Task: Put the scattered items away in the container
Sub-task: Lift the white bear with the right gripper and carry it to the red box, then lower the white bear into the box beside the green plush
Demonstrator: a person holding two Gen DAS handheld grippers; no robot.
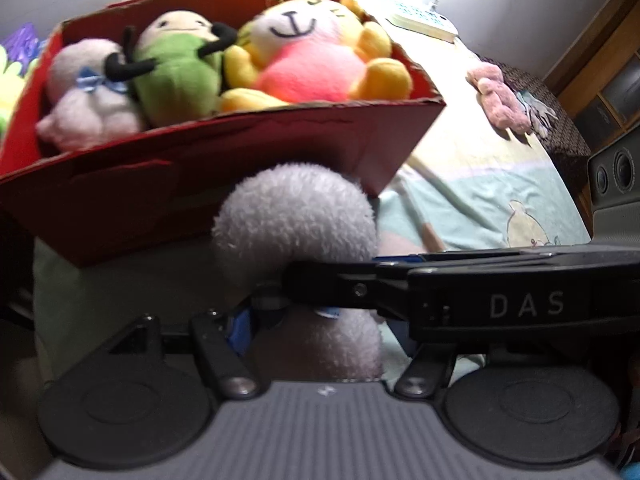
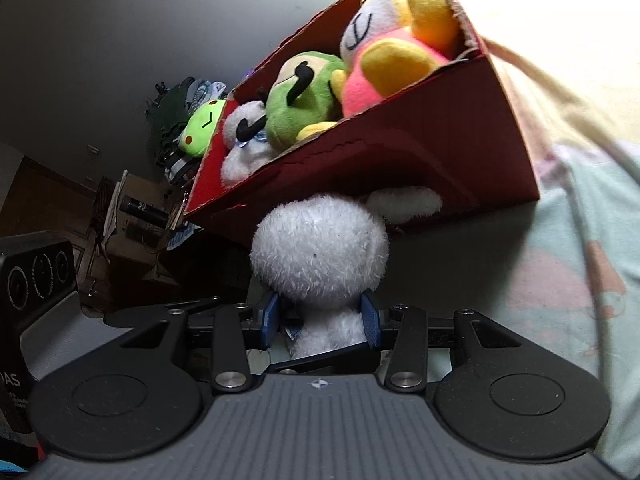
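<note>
A red cardboard box holds a white plush, a green plush and a yellow-pink plush; it also shows in the right wrist view. A white fluffy plush sits in front of the box, its head up. My right gripper is shut on its neck, blue pads on both sides. In the left wrist view the same plush fills the middle, with the right gripper crossing from the right. My left gripper is close around the plush; its fingers are mostly hidden.
A pink plush lies on the bed at the far right. A white power strip lies beyond the box. A light green plush sits left of the box. The bed sheet spreads to the right.
</note>
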